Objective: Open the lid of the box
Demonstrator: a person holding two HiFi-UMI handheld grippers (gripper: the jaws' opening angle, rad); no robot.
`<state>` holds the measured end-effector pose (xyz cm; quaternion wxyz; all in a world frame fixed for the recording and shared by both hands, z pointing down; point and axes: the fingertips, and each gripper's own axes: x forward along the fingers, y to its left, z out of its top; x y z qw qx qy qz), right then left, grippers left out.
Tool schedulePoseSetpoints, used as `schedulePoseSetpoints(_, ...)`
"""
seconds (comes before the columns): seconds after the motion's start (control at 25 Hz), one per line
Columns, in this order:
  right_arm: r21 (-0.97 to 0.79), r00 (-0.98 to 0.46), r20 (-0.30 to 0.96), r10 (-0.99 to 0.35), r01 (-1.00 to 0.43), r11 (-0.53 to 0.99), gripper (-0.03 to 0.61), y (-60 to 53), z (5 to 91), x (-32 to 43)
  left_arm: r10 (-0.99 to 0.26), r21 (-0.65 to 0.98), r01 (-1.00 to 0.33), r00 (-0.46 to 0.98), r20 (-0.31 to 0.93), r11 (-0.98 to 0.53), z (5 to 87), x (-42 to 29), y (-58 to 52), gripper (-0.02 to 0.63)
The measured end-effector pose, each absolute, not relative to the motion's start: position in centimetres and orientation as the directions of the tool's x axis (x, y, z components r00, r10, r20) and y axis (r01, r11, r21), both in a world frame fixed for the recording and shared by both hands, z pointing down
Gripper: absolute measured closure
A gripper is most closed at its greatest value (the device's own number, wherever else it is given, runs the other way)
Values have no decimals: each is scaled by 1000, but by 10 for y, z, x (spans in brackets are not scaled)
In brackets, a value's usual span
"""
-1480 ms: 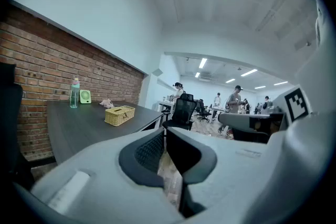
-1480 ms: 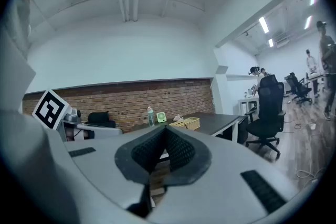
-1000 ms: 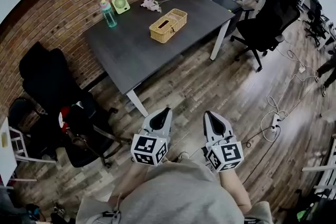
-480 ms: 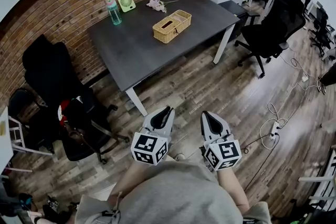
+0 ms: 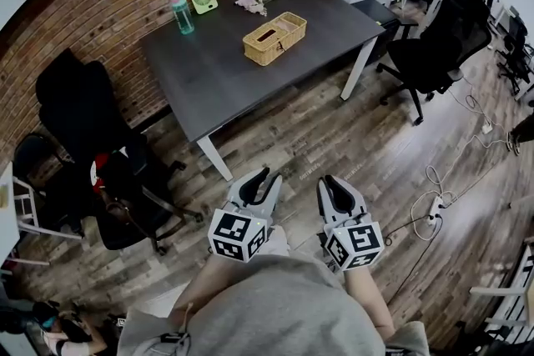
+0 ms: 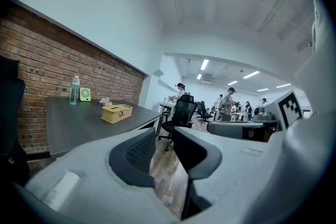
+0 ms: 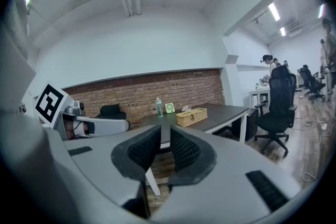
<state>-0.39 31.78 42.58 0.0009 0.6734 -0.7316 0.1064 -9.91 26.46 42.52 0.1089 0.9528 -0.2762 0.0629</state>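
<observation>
The box (image 5: 274, 37) sits toward the far right corner of the table (image 5: 219, 92), its lid seemingly down, though it shows small. A bottle (image 5: 178, 11) stands near the far edge. Well short of the table, over the floor, the left gripper (image 5: 269, 176) and right gripper (image 5: 331, 181) have just been opening. Both stand partly apart with nothing between the jaws.

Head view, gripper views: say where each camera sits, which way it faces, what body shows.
Head view: on the person's head, facing steeply down at table and floor; torso, left hand-held gripper, right hand-held gripper.
Left gripper view: on the left one, facing the table; own jaws, right one at right.
Right gripper view: on the right one, facing table, brick wall; own jaws, left one at left.
Shared: wicker box in all; both grippers' jaws have just been opening, empty.
</observation>
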Motion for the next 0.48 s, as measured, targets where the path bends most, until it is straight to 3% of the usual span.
schedulePoseSetpoints(0.48,-171,-124,160,-979,-981,97,440,280,437,23,-522,169,-550,833,183,-818,432,-74,229,460)
